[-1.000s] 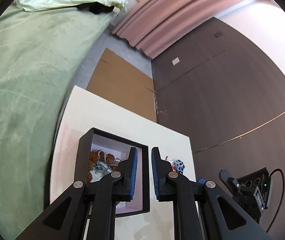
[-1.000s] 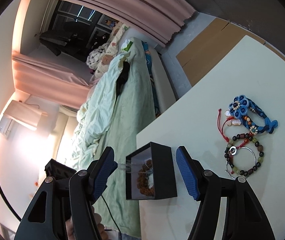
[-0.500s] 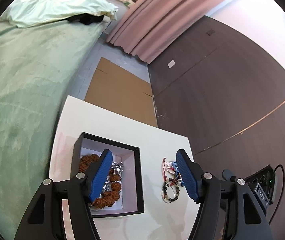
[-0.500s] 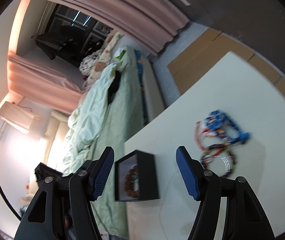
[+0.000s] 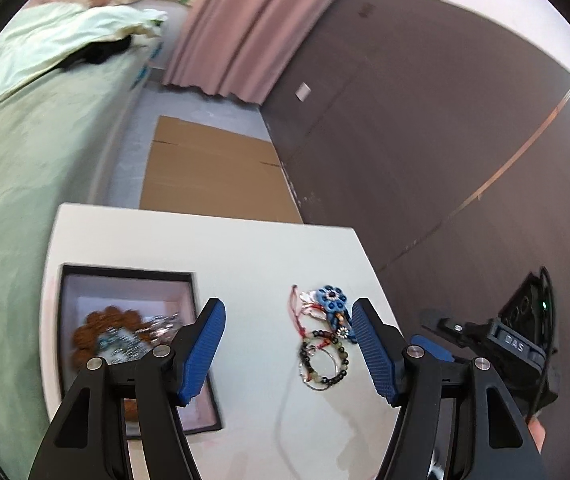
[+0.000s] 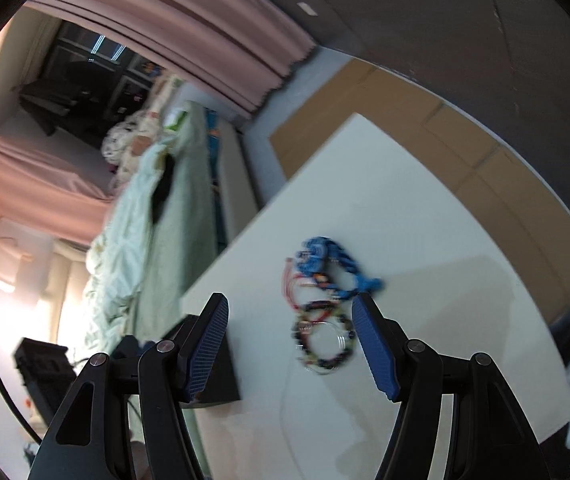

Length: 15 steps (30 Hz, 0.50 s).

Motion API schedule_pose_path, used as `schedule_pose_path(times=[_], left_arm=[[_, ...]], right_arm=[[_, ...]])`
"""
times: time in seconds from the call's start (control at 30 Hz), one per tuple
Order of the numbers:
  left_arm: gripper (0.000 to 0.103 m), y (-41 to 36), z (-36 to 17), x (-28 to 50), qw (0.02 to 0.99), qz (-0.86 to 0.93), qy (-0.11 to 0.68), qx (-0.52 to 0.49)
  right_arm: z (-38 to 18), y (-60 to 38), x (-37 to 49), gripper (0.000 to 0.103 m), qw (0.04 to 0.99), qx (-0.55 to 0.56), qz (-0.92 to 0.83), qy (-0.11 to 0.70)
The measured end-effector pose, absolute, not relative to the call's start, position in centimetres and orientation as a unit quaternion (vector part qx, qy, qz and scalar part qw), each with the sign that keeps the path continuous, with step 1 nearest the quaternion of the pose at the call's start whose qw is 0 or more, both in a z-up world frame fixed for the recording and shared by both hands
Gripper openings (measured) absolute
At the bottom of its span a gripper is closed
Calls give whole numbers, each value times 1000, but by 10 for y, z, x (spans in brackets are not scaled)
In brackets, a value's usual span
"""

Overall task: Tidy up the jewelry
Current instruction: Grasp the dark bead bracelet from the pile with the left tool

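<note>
The white table [image 5: 245, 248] carries a black box [image 5: 69, 280] at nine o'clock, already holding a brown bead bracelet [image 5: 97, 328] and silver chains [image 5: 157, 326]. The loose pile [image 5: 325, 340] lies at centre. Both tongs, left [image 5: 287, 348] and right [image 6: 289, 346], gape empty. Best come down slowly over a single strand, not the tangle.

Home bedroom: bed [image 5: 25, 168], pink curtains [image 5: 241, 28].
</note>
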State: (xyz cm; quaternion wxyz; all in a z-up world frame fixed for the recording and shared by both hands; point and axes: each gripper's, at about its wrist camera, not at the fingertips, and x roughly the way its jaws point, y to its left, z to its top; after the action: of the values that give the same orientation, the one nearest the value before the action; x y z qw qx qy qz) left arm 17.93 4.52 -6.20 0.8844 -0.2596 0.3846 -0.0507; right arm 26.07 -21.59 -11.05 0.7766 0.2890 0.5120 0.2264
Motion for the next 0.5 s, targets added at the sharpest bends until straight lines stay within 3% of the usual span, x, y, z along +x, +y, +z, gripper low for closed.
schedule_pose_path(times=[0.13, 0.3, 0.5], left_arm=[[62, 18, -70, 197, 884, -64, 409, -215], [43, -7, -95, 214, 867, -74, 458, -182], [37, -24, -120, 223, 856, -81, 483, -166]], right_arm=[[-125, -225, 270, 65, 764, 290, 206, 538], [-128, -232, 275, 65, 759, 295, 200, 544], [-128, -231, 275, 65, 759, 289, 201, 547]])
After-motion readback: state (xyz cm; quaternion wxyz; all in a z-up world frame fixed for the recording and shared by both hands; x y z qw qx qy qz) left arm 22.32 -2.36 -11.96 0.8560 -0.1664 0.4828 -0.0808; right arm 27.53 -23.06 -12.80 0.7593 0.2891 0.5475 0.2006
